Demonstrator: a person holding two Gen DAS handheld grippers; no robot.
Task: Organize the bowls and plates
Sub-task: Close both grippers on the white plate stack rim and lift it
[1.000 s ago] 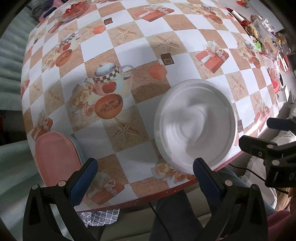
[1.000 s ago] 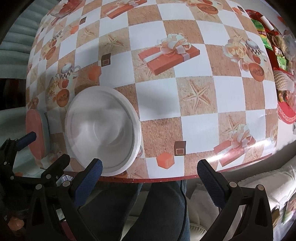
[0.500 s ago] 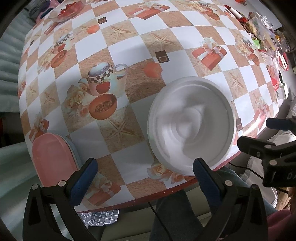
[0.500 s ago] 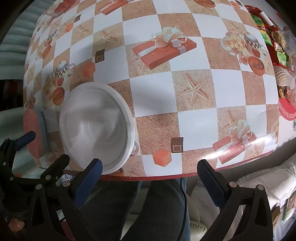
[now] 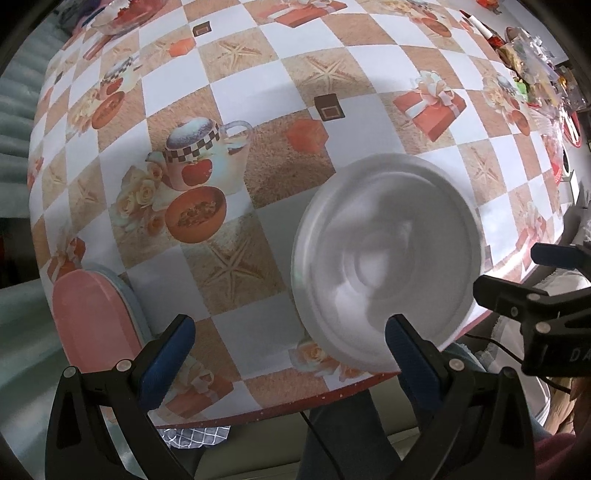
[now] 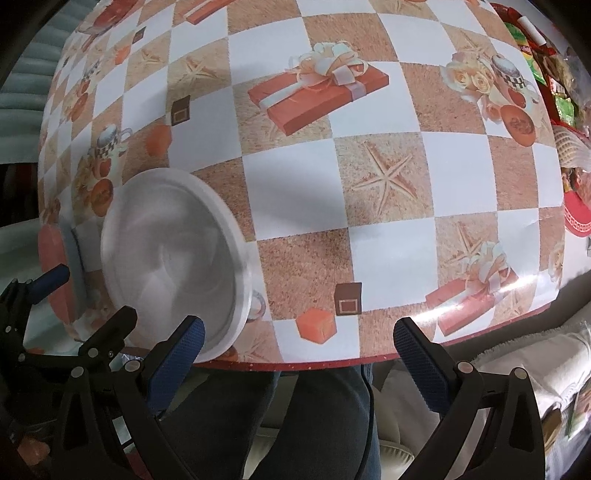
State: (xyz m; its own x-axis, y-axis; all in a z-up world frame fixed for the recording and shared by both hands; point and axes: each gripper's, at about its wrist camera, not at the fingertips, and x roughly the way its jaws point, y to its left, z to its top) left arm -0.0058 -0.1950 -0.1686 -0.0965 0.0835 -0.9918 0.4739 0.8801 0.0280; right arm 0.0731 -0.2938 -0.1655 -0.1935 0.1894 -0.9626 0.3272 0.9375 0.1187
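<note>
A white plate (image 5: 384,258) lies on the checkered tablecloth near the table's front edge, seen also as the white plate (image 6: 173,254) in the right wrist view. A pink plate (image 5: 92,314) rests on a pale blue one at the table's front left corner; the pink plate (image 6: 50,266) shows at the left edge of the right view. My left gripper (image 5: 286,343) hovers open just before the table edge, its right finger over the white plate's near rim. My right gripper (image 6: 297,349) is open too, to the right of the white plate, nothing between its fingers.
The tablecloth (image 6: 380,177) carries printed gifts, starfish and teapots. A glass bowl with red contents (image 5: 114,14) sits far left. Snack packets and clutter (image 6: 554,59) crowd the right end. The person's trouser legs (image 6: 314,413) are below the table edge.
Both grippers have edged a little forward and closer to the table, so the white plate looks larger. Nothing was taken hold of or moved on the table.
</note>
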